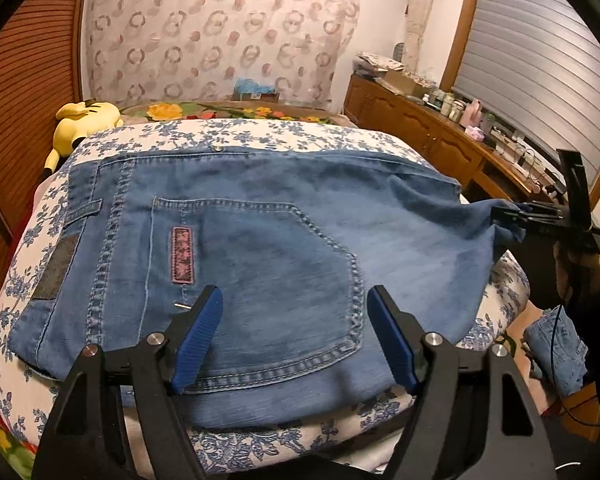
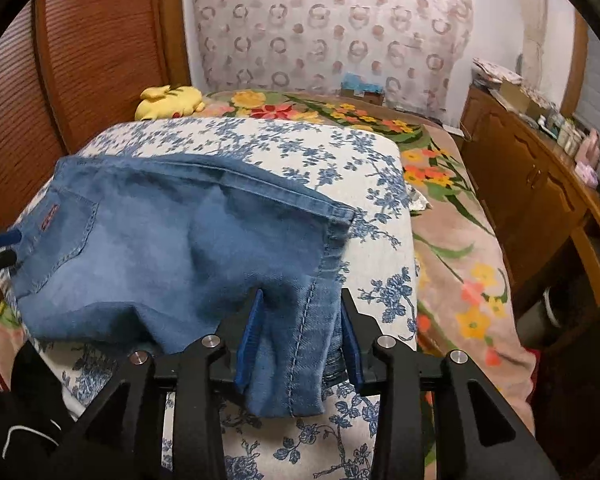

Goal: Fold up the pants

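Hovering right over the back pocket, the left gripper (image 1: 296, 340) stands with its blue pads (image 1: 198, 340) well apart and nothing between them, while the jeans (image 1: 284, 248) lie across the blue-flowered cushion (image 1: 260, 132), waistband to the left and already doubled into a compact block. On the other side, the right gripper (image 2: 300, 340) has a bunched fold of the denim lying between its fingers, jaws parted and the pads looking clear of the cloth (a release, by my reading, though the cloth hides the contact). That end is not flat: it sags off the near edge of the cushion with a rumpled hollow behind it. So the fold looks far along, and what seems left is laying that loose end neatly and smoothing the top. Beyond the cushion spreads a bedcover (image 2: 452, 240) with orange and yellow flowers, a yellow plush toy (image 1: 86, 120) at its far left. Further back hangs a curtain (image 1: 220, 28) printed with rings, a wooden sideboard (image 1: 416, 128) crowded with jars runs along the right, and a grey shutter (image 1: 532, 60) closes the window.
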The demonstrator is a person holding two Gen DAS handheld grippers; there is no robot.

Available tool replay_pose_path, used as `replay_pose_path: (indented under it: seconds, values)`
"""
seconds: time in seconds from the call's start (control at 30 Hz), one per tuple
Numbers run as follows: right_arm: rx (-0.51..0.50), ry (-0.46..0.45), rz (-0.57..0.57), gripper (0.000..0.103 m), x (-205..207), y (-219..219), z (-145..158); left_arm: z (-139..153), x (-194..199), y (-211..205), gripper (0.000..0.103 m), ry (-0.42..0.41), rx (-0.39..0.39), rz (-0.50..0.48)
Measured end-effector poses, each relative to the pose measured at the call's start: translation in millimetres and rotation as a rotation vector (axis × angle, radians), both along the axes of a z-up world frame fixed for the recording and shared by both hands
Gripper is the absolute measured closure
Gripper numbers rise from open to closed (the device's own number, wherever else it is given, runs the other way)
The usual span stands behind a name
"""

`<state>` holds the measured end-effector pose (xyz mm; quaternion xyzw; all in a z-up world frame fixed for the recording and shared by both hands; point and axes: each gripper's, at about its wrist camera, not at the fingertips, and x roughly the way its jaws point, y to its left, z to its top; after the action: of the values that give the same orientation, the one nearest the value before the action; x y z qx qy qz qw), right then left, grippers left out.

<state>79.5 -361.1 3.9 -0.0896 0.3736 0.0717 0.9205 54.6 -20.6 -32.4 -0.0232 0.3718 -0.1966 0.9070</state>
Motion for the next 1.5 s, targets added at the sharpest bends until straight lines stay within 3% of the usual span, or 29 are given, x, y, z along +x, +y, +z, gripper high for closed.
replay_pose_path:
  seconds: [0.1, 0.13, 0.17, 0.5, 0.73, 0.77, 0.87, 1.03, 1.2, 1.27, 1.3, 1.5]
  values:
    - [-0.036, -0.038, 0.020, 0.066, -11, 9, 10, -1, 0, -2, 0.027, 0.003, 0.005, -0.009]
    - [-0.030, -0.050, 0.033, 0.088, -16, 10, 13, -2, 0, -3, 0.027, 0.005, 0.007, -0.013]
    - [-0.028, -0.056, 0.053, 0.095, -22, 13, 16, -3, 0, -3, 0.027, 0.005, 0.008, -0.014]
    - [0.155, -0.147, 0.154, 0.098, -50, 16, 52, -2, 0, -3, 0.027, 0.001, -0.004, -0.006]
    - [0.103, -0.172, 0.141, 0.098, -45, 20, 63, 10, -6, 8, 0.027, -0.033, -0.011, 0.013]
    - [0.084, -0.157, 0.115, 0.097, -43, 17, 57, 11, -7, 8, 0.027, -0.036, -0.012, 0.014]
    - [0.037, -0.099, 0.072, 0.076, -37, 12, 42, 12, -8, 11, 0.027, -0.038, -0.019, 0.013]
    - [-0.057, -0.007, 0.049, 0.062, -40, 6, 9, 8, -7, 12, 0.027, -0.027, -0.021, 0.008]
    - [-0.015, 0.006, 0.078, 0.061, -48, 4, -2, 3, -3, 9, 0.027, -0.013, -0.021, 0.004]
    - [-0.002, -0.026, 0.108, 0.075, -43, 5, 1, 2, -3, 8, 0.027, -0.012, -0.016, 0.002]
    - [0.006, -0.031, 0.124, 0.096, -43, 6, 3, 2, -3, 8, 0.027, -0.012, -0.014, 0.000]
    - [0.072, -0.044, 0.226, 0.101, -43, 16, 22, 3, -4, 8, 0.027, -0.017, -0.015, 0.011]
